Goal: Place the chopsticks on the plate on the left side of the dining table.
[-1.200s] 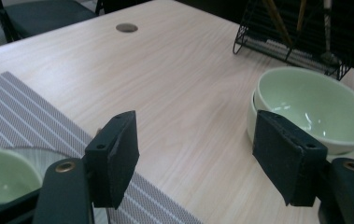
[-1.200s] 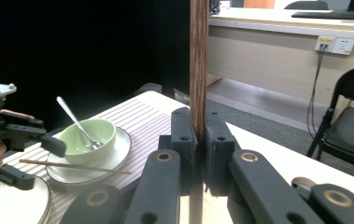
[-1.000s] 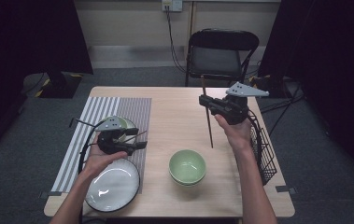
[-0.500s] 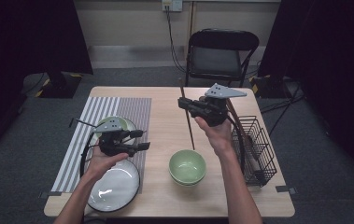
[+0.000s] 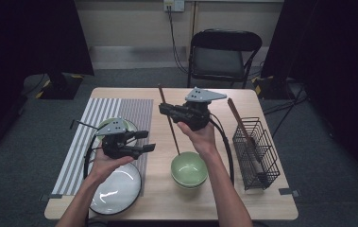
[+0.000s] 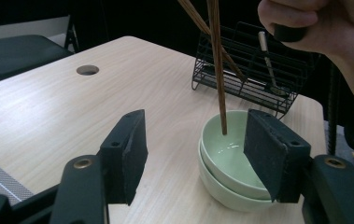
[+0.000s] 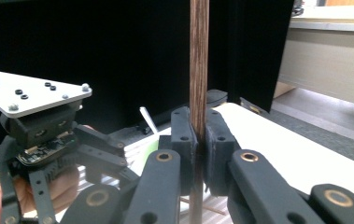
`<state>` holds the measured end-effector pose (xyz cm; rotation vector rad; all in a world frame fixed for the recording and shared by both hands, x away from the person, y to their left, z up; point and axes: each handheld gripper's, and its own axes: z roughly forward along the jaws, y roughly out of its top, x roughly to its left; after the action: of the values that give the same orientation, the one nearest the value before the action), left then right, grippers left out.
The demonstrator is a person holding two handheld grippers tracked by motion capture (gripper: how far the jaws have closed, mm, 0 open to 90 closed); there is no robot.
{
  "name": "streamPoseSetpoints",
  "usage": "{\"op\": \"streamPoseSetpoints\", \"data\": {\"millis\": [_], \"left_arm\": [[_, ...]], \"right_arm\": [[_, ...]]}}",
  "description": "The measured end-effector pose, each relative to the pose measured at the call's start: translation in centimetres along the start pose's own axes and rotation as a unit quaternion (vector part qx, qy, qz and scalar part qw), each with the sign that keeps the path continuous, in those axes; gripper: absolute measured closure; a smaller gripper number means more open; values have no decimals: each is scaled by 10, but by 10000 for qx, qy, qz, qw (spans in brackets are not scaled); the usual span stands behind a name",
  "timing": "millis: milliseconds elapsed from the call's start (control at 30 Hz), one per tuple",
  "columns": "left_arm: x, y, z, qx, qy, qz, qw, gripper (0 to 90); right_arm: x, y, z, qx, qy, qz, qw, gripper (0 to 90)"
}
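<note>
While clamped upright in the right gripper's (image 5: 167, 110) jaws, the wooden chopsticks (image 5: 169, 122) point tip-down into the stacked green bowls (image 5: 189, 169) on the counter (image 5: 242, 203), perhaps touching the inside. Left gripper (image 5: 144, 141) beside the plate (image 5: 115, 191): jaws spread, just been closing, nothing between.

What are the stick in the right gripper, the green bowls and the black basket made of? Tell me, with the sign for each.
Stick: looks like dark-stained wood, visible grain, matte.
Green bowls: probably glazed ceramic, possibly melamine; smooth, glossy, with reflections.
Basket: thin metal wire, black-coated, seen in its open grid.
</note>
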<state>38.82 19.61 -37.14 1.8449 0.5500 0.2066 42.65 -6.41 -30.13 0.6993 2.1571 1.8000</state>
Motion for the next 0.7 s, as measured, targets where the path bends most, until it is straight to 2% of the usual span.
{"op": "streamPoseSetpoints", "data": {"millis": [133, 167, 367, 433, 500, 667, 700], "left_arm": [[-2, 2, -2, -82, -5, -46, 10000, 382], [-2, 2, -2, -74, 50, -44, 10000, 379], [-1, 1, -1, -194, -86, -156, 9997, 381], [-1, 0, -2, -249, -108, -177, 9995, 403], [0, 0, -4, -316, 4, -201, 9993, 427], [4, -3, -4, -414, -10, -337, 9986, 499], [5, -4, -4, -369, -16, -277, 9989, 511]], "right_arm": [[9, 0, 11, 27, 130, -34, 9999, 853], [12, -1, 15, 80, 170, -54, 9998, 853], [26, -3, 31, 142, 380, -129, 9991, 853], [30, -4, 35, 134, 455, -133, 9988, 853], [34, -5, 37, 107, 515, -127, 9985, 852], [38, -8, 39, 53, 646, -43, 9979, 853], [38, -8, 39, 41, 684, -33, 9976, 853]]}}
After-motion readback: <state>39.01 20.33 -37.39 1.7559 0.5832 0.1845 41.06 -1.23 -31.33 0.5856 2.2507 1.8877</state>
